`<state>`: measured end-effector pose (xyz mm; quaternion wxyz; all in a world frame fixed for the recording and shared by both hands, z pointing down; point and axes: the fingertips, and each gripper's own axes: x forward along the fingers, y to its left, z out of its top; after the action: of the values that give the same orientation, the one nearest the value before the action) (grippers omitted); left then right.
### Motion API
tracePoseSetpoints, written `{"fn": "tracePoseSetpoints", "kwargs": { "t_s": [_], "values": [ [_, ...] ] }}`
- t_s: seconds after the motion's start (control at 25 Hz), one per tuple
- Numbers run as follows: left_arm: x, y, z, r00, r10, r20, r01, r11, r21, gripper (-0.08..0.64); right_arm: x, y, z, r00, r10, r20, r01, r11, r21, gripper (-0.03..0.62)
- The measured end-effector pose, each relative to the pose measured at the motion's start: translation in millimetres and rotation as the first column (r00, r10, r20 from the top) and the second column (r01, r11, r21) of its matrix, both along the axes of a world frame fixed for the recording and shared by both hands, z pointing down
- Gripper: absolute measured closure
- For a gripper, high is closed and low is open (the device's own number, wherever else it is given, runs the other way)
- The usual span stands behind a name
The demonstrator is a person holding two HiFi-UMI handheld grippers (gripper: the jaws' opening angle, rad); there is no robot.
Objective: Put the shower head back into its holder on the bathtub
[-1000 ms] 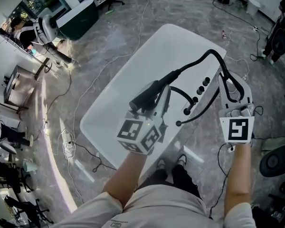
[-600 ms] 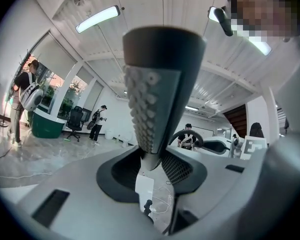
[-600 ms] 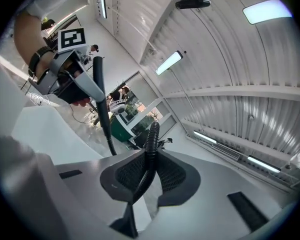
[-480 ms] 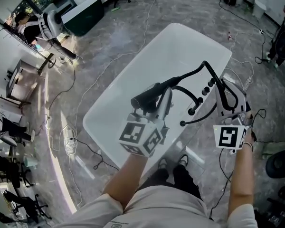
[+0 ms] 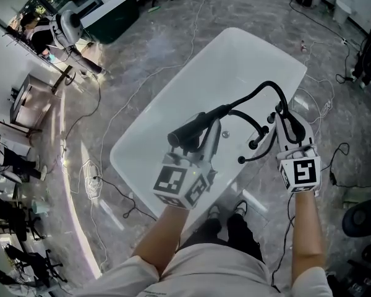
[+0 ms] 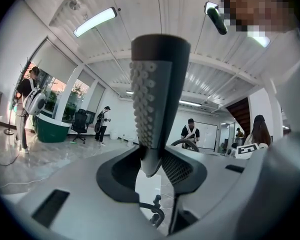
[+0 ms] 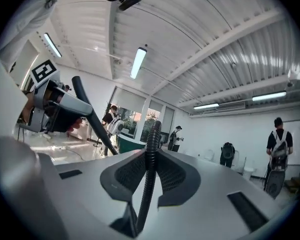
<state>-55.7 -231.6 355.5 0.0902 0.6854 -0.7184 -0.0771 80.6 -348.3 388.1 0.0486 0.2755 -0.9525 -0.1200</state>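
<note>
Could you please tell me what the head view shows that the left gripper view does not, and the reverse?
Only the head view shows the bathtub's full outline from above, and the hose arcing over to the right gripper, which clamps it. Only the left gripper view shows the nubbed spray face up close and the ceiling lights. Both show the shower head clamped in the left gripper.

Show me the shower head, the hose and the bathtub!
shower head (image 6: 146, 99): left gripper view, its bumpy spray face.
hose (image 7: 152, 151): right gripper view, the ribbed middle stretch.
bathtub (image 5: 235, 60): head view, bare white surface at its far end.
</note>
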Motion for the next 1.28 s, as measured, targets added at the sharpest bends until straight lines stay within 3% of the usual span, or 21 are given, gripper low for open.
{"fn": "tracePoseSetpoints", "kwargs": {
  "t_s": [0.24,0.4,0.56,0.76,1.08,1.28],
  "values": [
    [-7,5,0,1.000,-0.010,0.014,0.010,1.000,0.001,0.430,-6,8,16,0.993,-0.019,0.120,0.040,0.983,-0.177,0.523],
    [-12,11,-2,0.999,-0.009,0.031,0.009,1.000,0.001,0.430,-8,19,37,0.984,-0.017,0.180,0.073,0.948,-0.308,0.523],
    [-18,13,2,0.999,-0.007,0.034,0.007,1.000,-0.003,0.430,-5,26,68,0.983,0.006,0.185,0.070,0.913,-0.401,0.523],
    [-22,17,4,0.999,-0.012,0.040,0.012,1.000,-0.004,0.430,-5,31,107,0.983,0.033,0.181,0.058,0.877,-0.476,0.523],
    [-27,20,-11,0.997,-0.007,0.083,0.005,1.000,0.028,0.430,-7,53,159,0.991,0.002,0.136,0.072,0.840,-0.538,0.523],
    [-34,24,-23,0.995,0.003,0.097,-0.006,0.999,0.034,0.430,3,66,168,0.998,0.032,0.061,0.005,0.850,-0.526,0.523]
  ]
}}
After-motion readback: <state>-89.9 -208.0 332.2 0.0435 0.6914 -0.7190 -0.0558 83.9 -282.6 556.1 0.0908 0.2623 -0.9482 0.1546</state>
